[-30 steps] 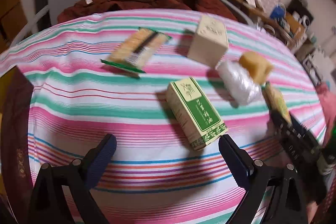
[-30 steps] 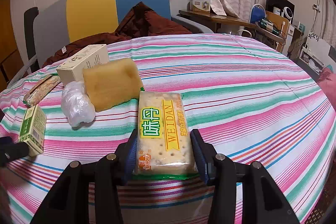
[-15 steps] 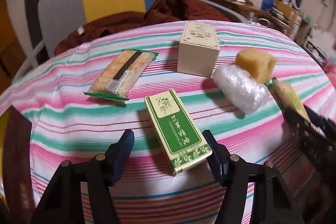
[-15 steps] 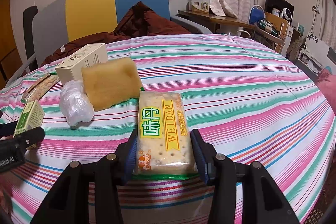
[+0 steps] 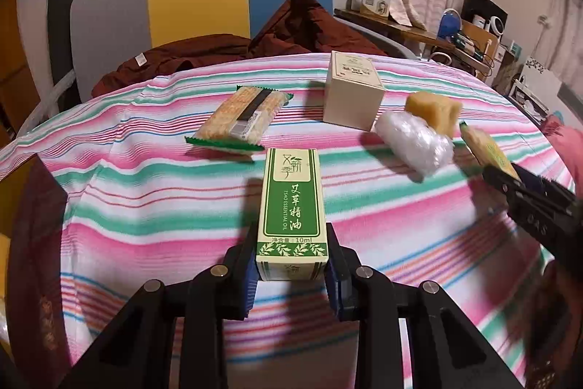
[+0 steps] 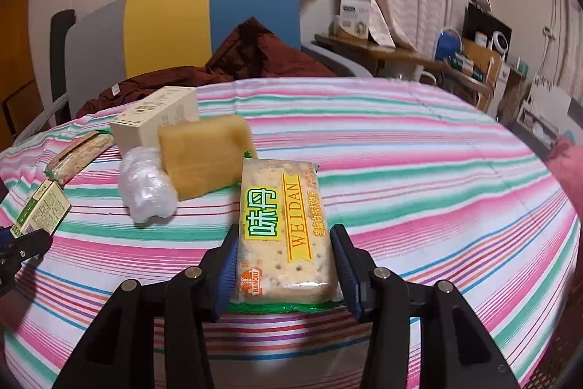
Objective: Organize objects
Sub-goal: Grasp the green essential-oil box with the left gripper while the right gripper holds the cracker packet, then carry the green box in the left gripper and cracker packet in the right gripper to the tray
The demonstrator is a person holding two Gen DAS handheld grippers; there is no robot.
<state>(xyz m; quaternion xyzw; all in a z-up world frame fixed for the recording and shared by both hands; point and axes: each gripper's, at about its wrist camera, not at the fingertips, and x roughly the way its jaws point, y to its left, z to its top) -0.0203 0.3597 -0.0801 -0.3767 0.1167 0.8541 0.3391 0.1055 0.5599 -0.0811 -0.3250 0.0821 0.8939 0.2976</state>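
A green essential-oil box lies on the striped tablecloth. My left gripper is closing on the box's near end, and both blue pads touch its sides. The same box shows at the far left of the right wrist view. My right gripper is shut on a yellow-labelled cracker pack that rests flat on the cloth. From the left wrist view that pack and the right gripper sit at the right edge.
Behind lie a second cracker pack, a beige carton, a yellow sponge and a clear plastic bundle. A chair with a dark red garment stands past the far table edge. Cluttered shelves fill the right.
The left gripper's jaws went from wide apart to closed around the green box, and the gripper turned so the box lies straight between them. The right gripper and its cracker pack stayed put.
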